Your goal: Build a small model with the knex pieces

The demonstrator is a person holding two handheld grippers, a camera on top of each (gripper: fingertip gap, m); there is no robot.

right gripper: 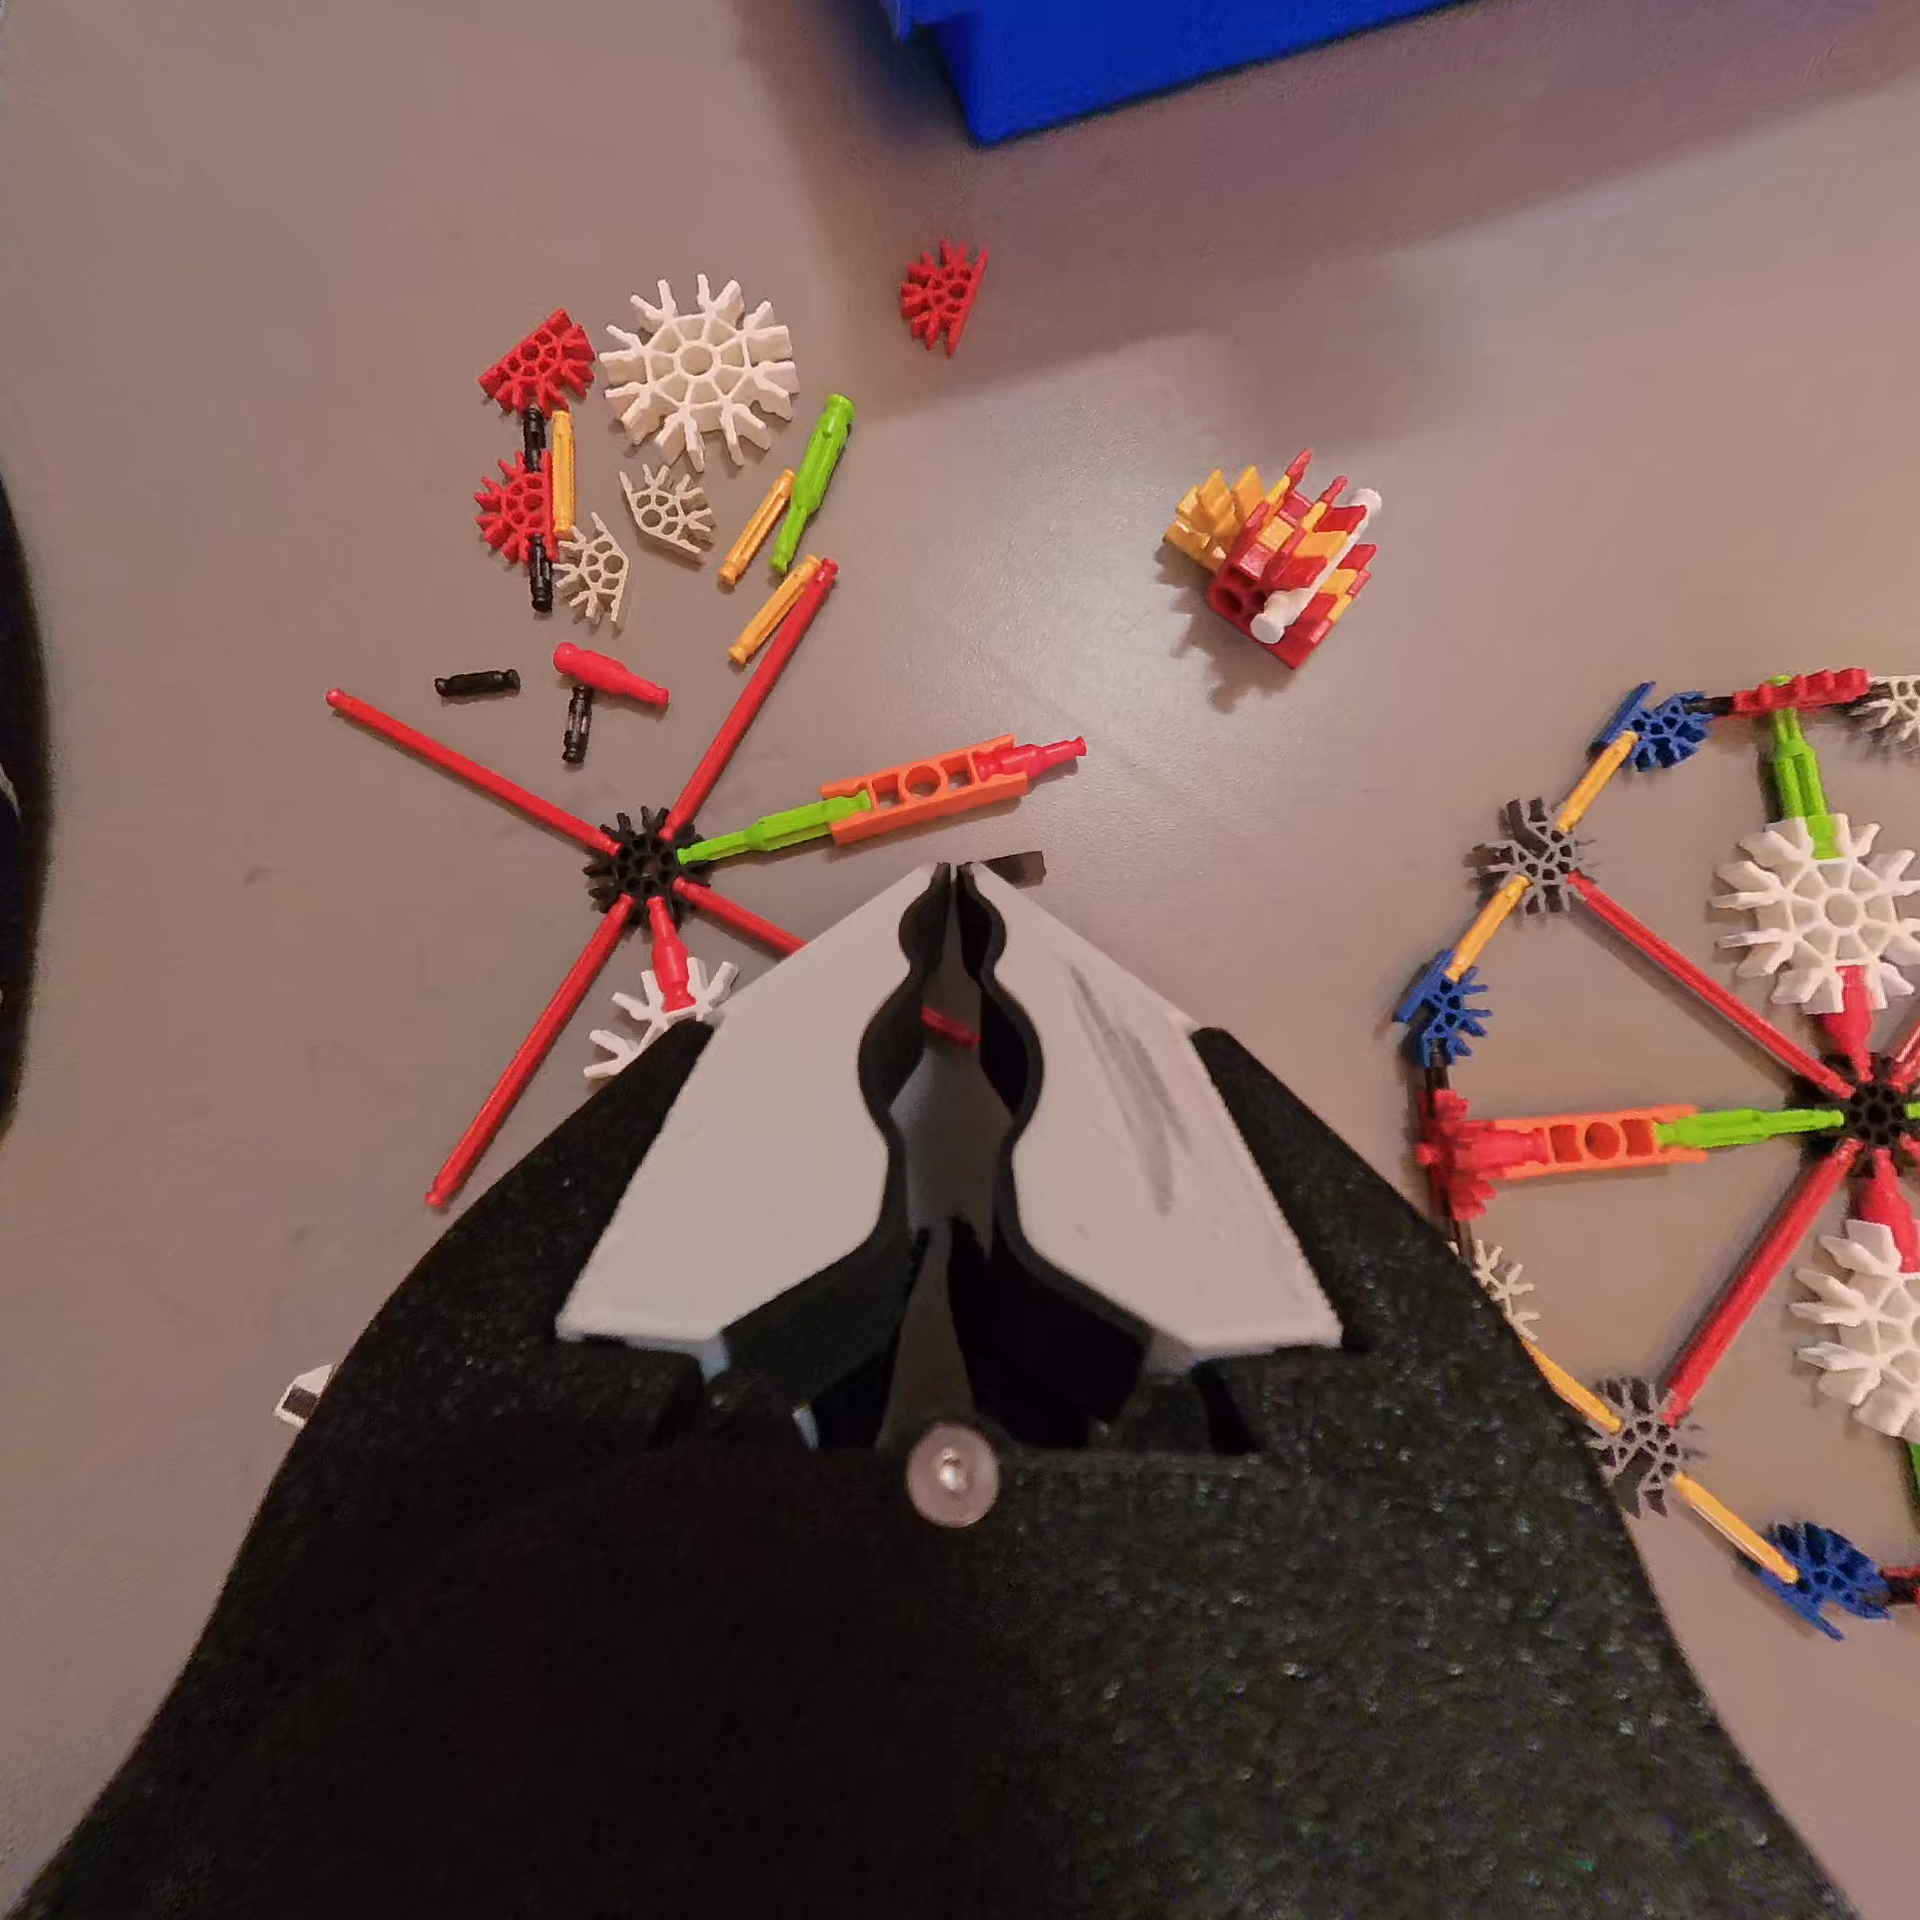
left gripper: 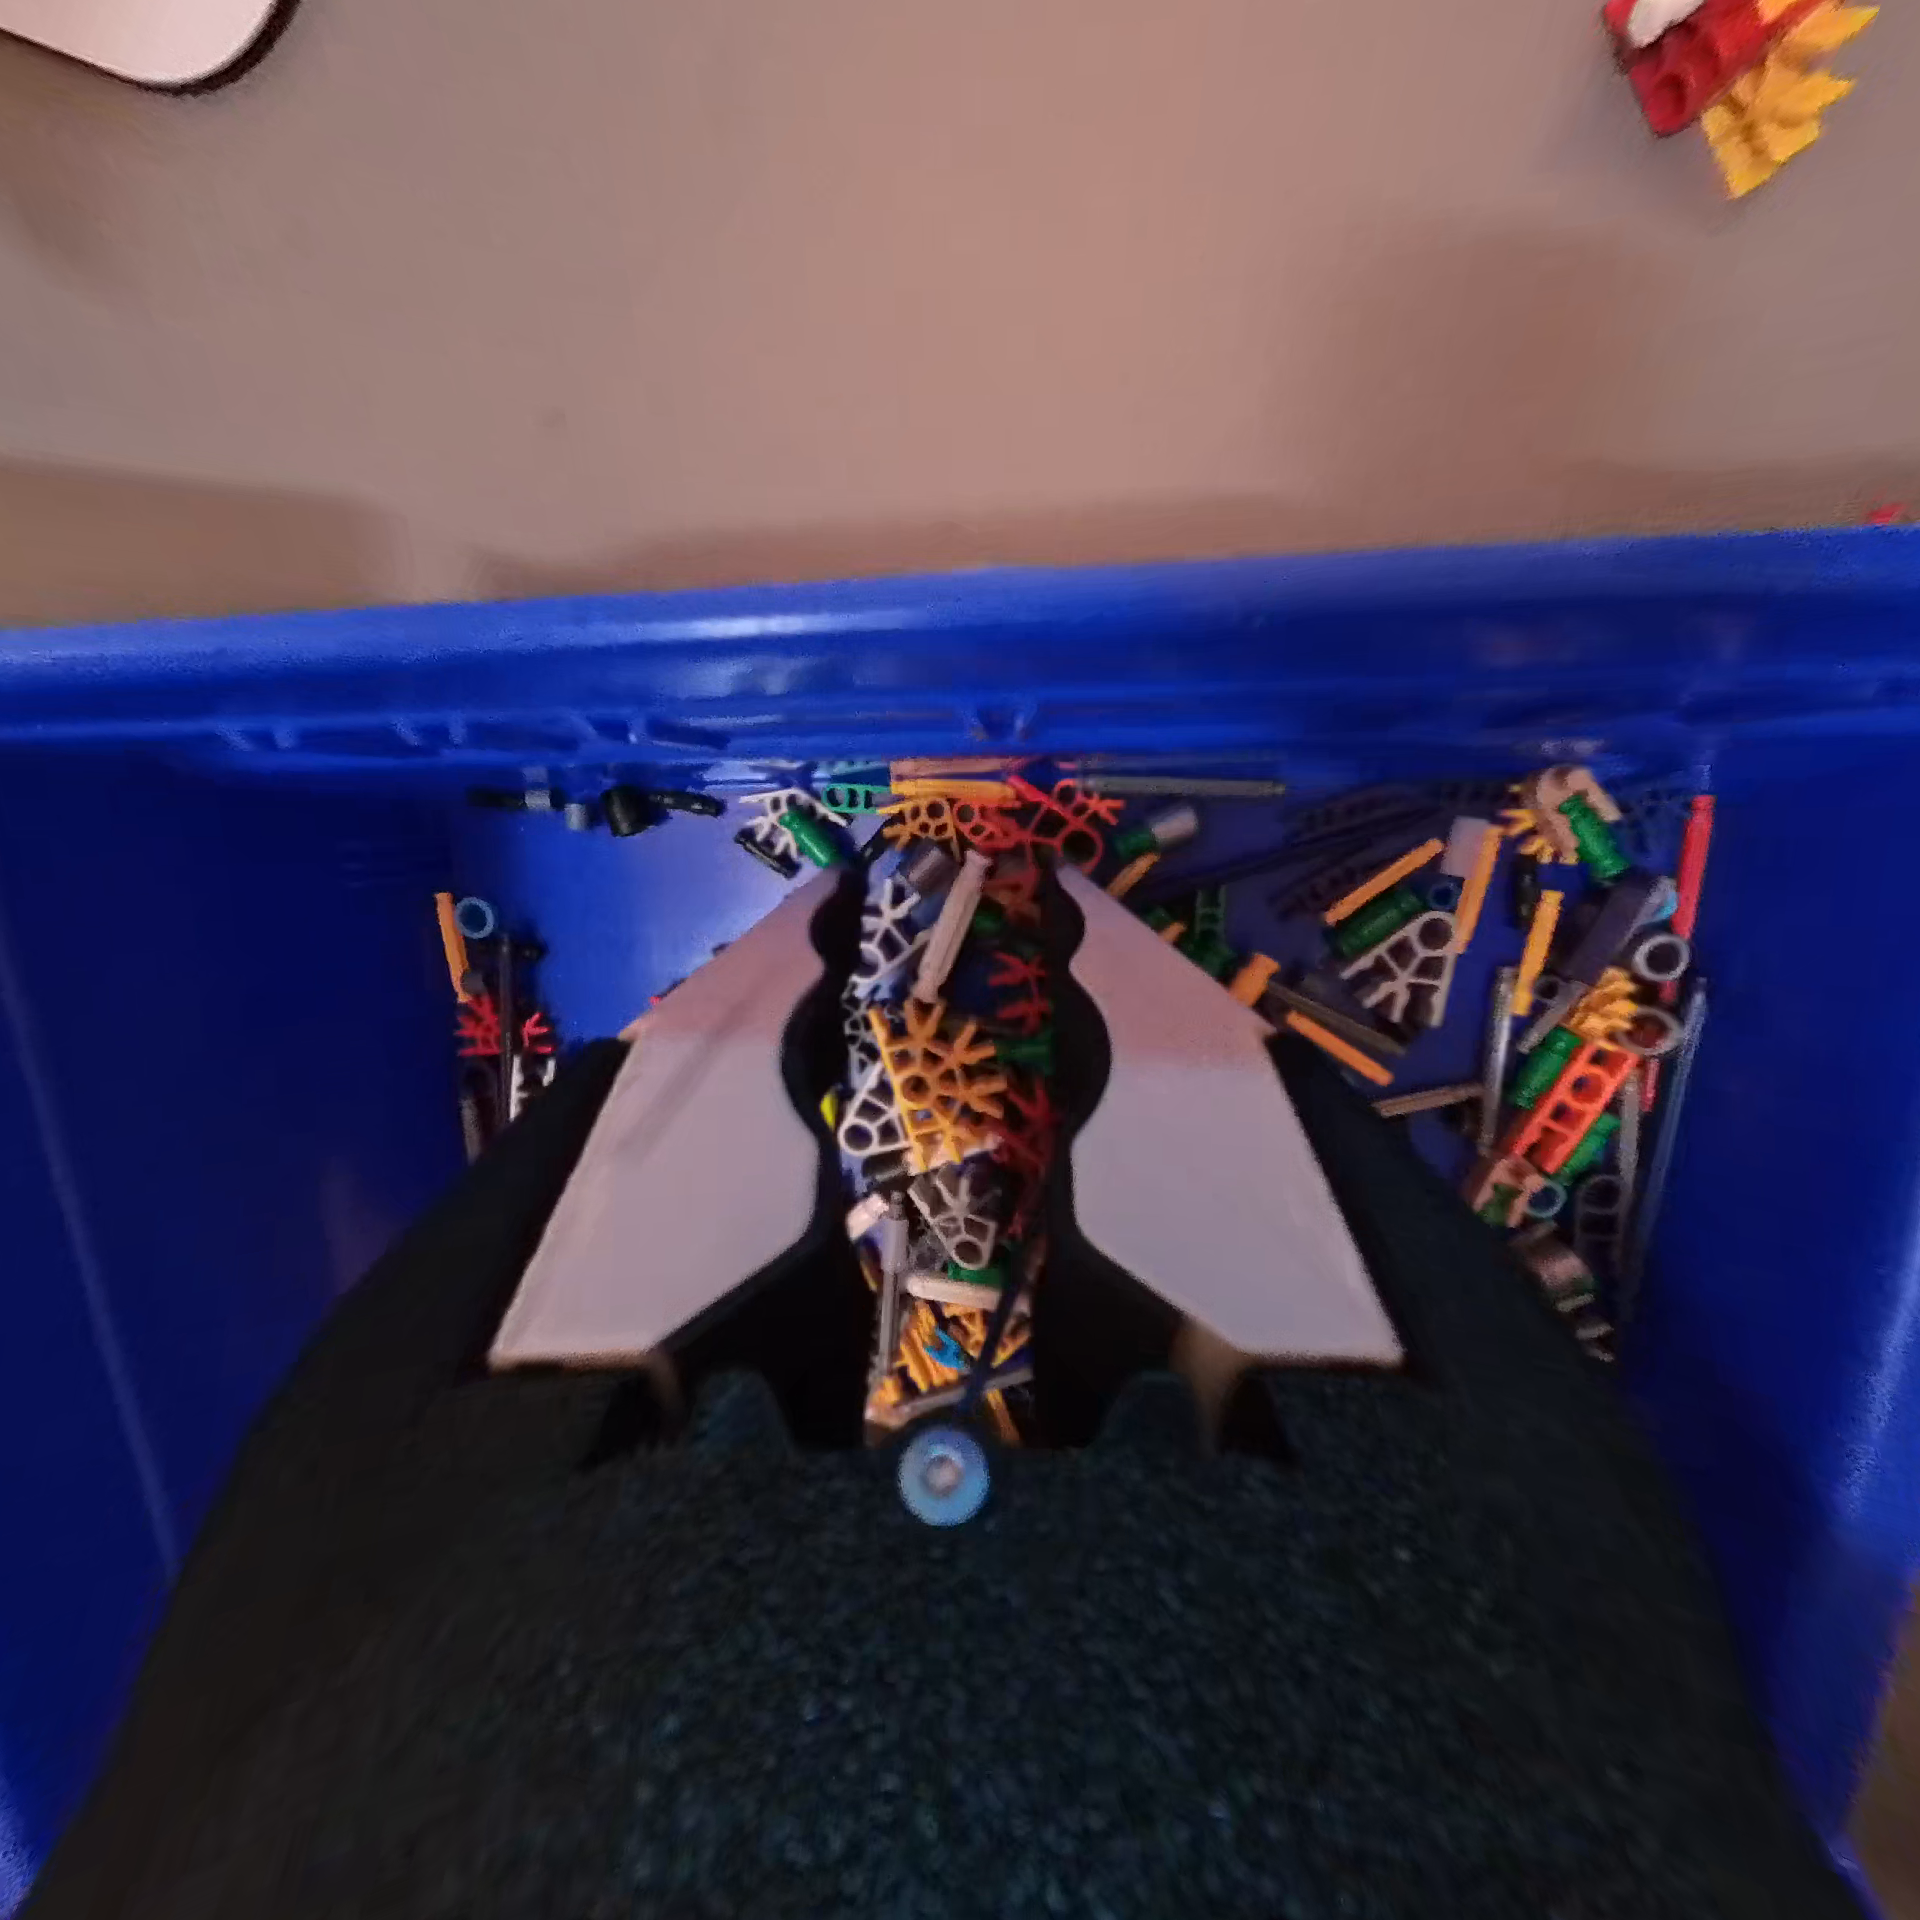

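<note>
My left gripper (left gripper: 951,883) is open and reaches down into a blue plastic bin (left gripper: 935,665). Its jaws stand apart over a heap of small coloured construction rods and connectors (left gripper: 940,1081); nothing is gripped between them. My right gripper (right gripper: 951,871) is shut, tips together, just above the grey table. It hovers beside a half-built spoke assembly: a black hub (right gripper: 639,860) with red rods, a green rod and an orange connector (right gripper: 920,790). One red rod passes under the jaws. A small dark piece (right gripper: 1023,864) shows just past the right tip; I cannot tell if it is held.
Loose pieces lie on the table at the left: a white snowflake connector (right gripper: 698,366), red connectors (right gripper: 538,364), short rods. A red and yellow stack (right gripper: 1283,561) sits in the middle, also in the left wrist view (left gripper: 1745,73). A finished wheel (right gripper: 1766,1122) lies at the right. The bin's corner (right gripper: 1122,62) is beyond.
</note>
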